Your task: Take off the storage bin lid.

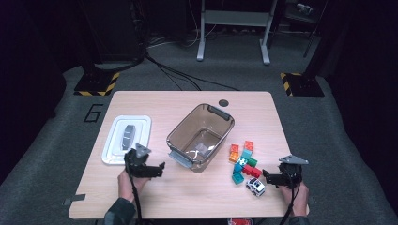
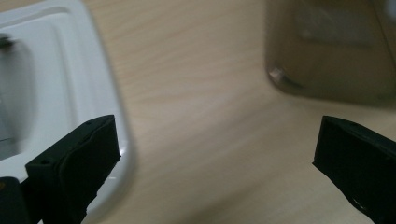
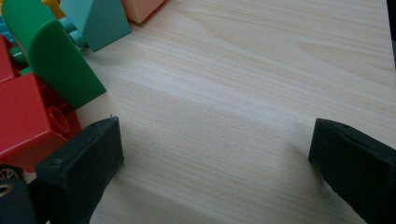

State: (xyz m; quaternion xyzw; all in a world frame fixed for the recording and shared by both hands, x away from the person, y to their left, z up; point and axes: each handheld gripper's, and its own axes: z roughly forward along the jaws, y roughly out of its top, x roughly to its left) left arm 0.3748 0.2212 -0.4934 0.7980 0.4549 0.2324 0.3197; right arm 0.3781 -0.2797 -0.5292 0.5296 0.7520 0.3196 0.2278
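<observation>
White plastic is what lies nearest the left gripper [image 1: 162,167]: one lid [image 1: 112,140] flat on the table [image 1: 187,197], at the table's left, with one grey handle [image 1: 127,136] along its middle. In the left gripper view the lid's rounded corner [image 2: 70,70] sits just under the left-hand jaw, and both jaws stand wide apart with bare wood between them, nothing held. The same view shows a corner of the bin [image 2: 327,46] at upper right, blurred.

One bin [image 1: 180,129] of smoky clear plastic stands near the table's middle, just right of the left gripper, turned at an angle to the table's edges; it has a grey latch at each end, two in all.

Right of the bin lies one cluster of bricks [image 1: 244,161]. About nine can be counted from above: two orange, two red, one green and several teal; the exact count is hard to tell where they overlap. One small white toy car [image 1: 256,186] rests just below the cluster.

One right gripper [image 1: 265,176] rests low on the table beside the car, jaws wide with only wood between them. In its own view a red brick [image 3: 23,116] and a green brick [image 3: 56,60] sit just beside the left-hand jaw.
</observation>
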